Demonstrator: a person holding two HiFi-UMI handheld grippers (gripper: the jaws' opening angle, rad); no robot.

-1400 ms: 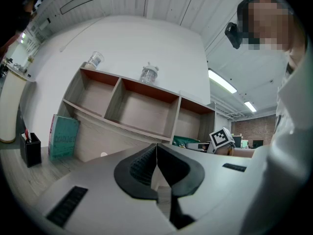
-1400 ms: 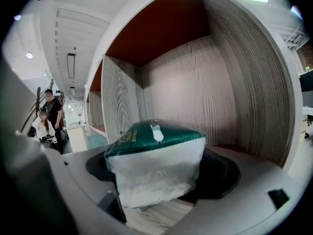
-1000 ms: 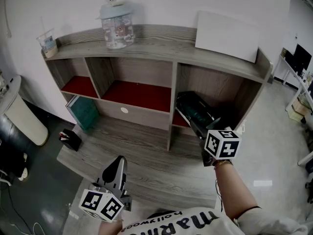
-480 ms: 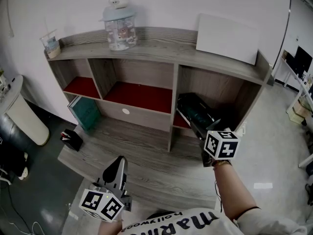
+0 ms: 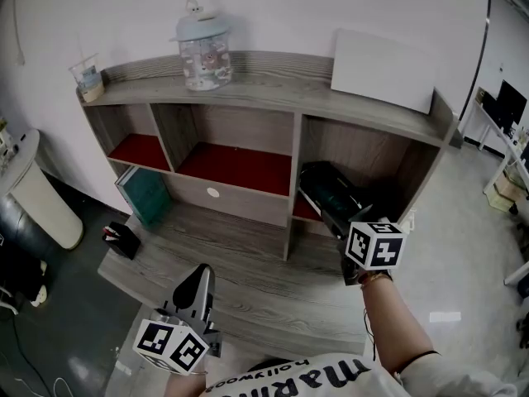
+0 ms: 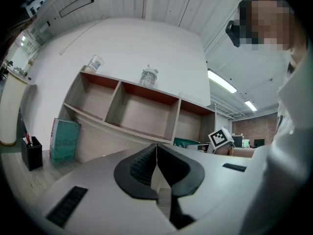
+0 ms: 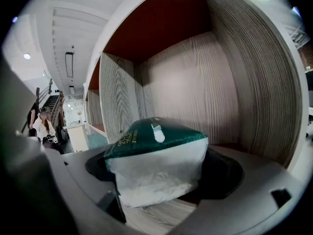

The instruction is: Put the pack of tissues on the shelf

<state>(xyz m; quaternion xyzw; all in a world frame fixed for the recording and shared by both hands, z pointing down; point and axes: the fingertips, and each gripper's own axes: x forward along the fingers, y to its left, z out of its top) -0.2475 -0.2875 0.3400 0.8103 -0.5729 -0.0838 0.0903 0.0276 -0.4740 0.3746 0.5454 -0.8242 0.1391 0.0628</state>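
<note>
1. Head view: the right gripper (image 5: pixel 337 215) reaches into the right-hand compartment of the shelf (image 5: pixel 293 98), pinching the dark green pack of tissues (image 5: pixel 326 186). The pack lies inside that compartment's opening, above its red board; whether it rests on the board cannot be told. The left gripper (image 5: pixel 201 278) hangs low over the wooden base, well apart from the shelf. On the shelf's top stand a clear jar (image 5: pixel 203 52), a cup (image 5: pixel 88 74) and a white board (image 5: pixel 383 71). A teal box (image 5: pixel 145 193) leans at the lower left, with a black holder (image 5: pixel 122 240) near it.
2. Left gripper view: the left gripper (image 6: pixel 156 166) has its jaws pressed together with nothing between them. The shelf (image 6: pixel 131 112) and the teal box (image 6: pixel 63 141) lie beyond.
3. Right gripper view: the right gripper (image 7: pixel 159 177) clamps the pack of tissues (image 7: pixel 156 155), green top and white sides, in front of the compartment's wood-grain back wall (image 7: pixel 195 82).
</note>
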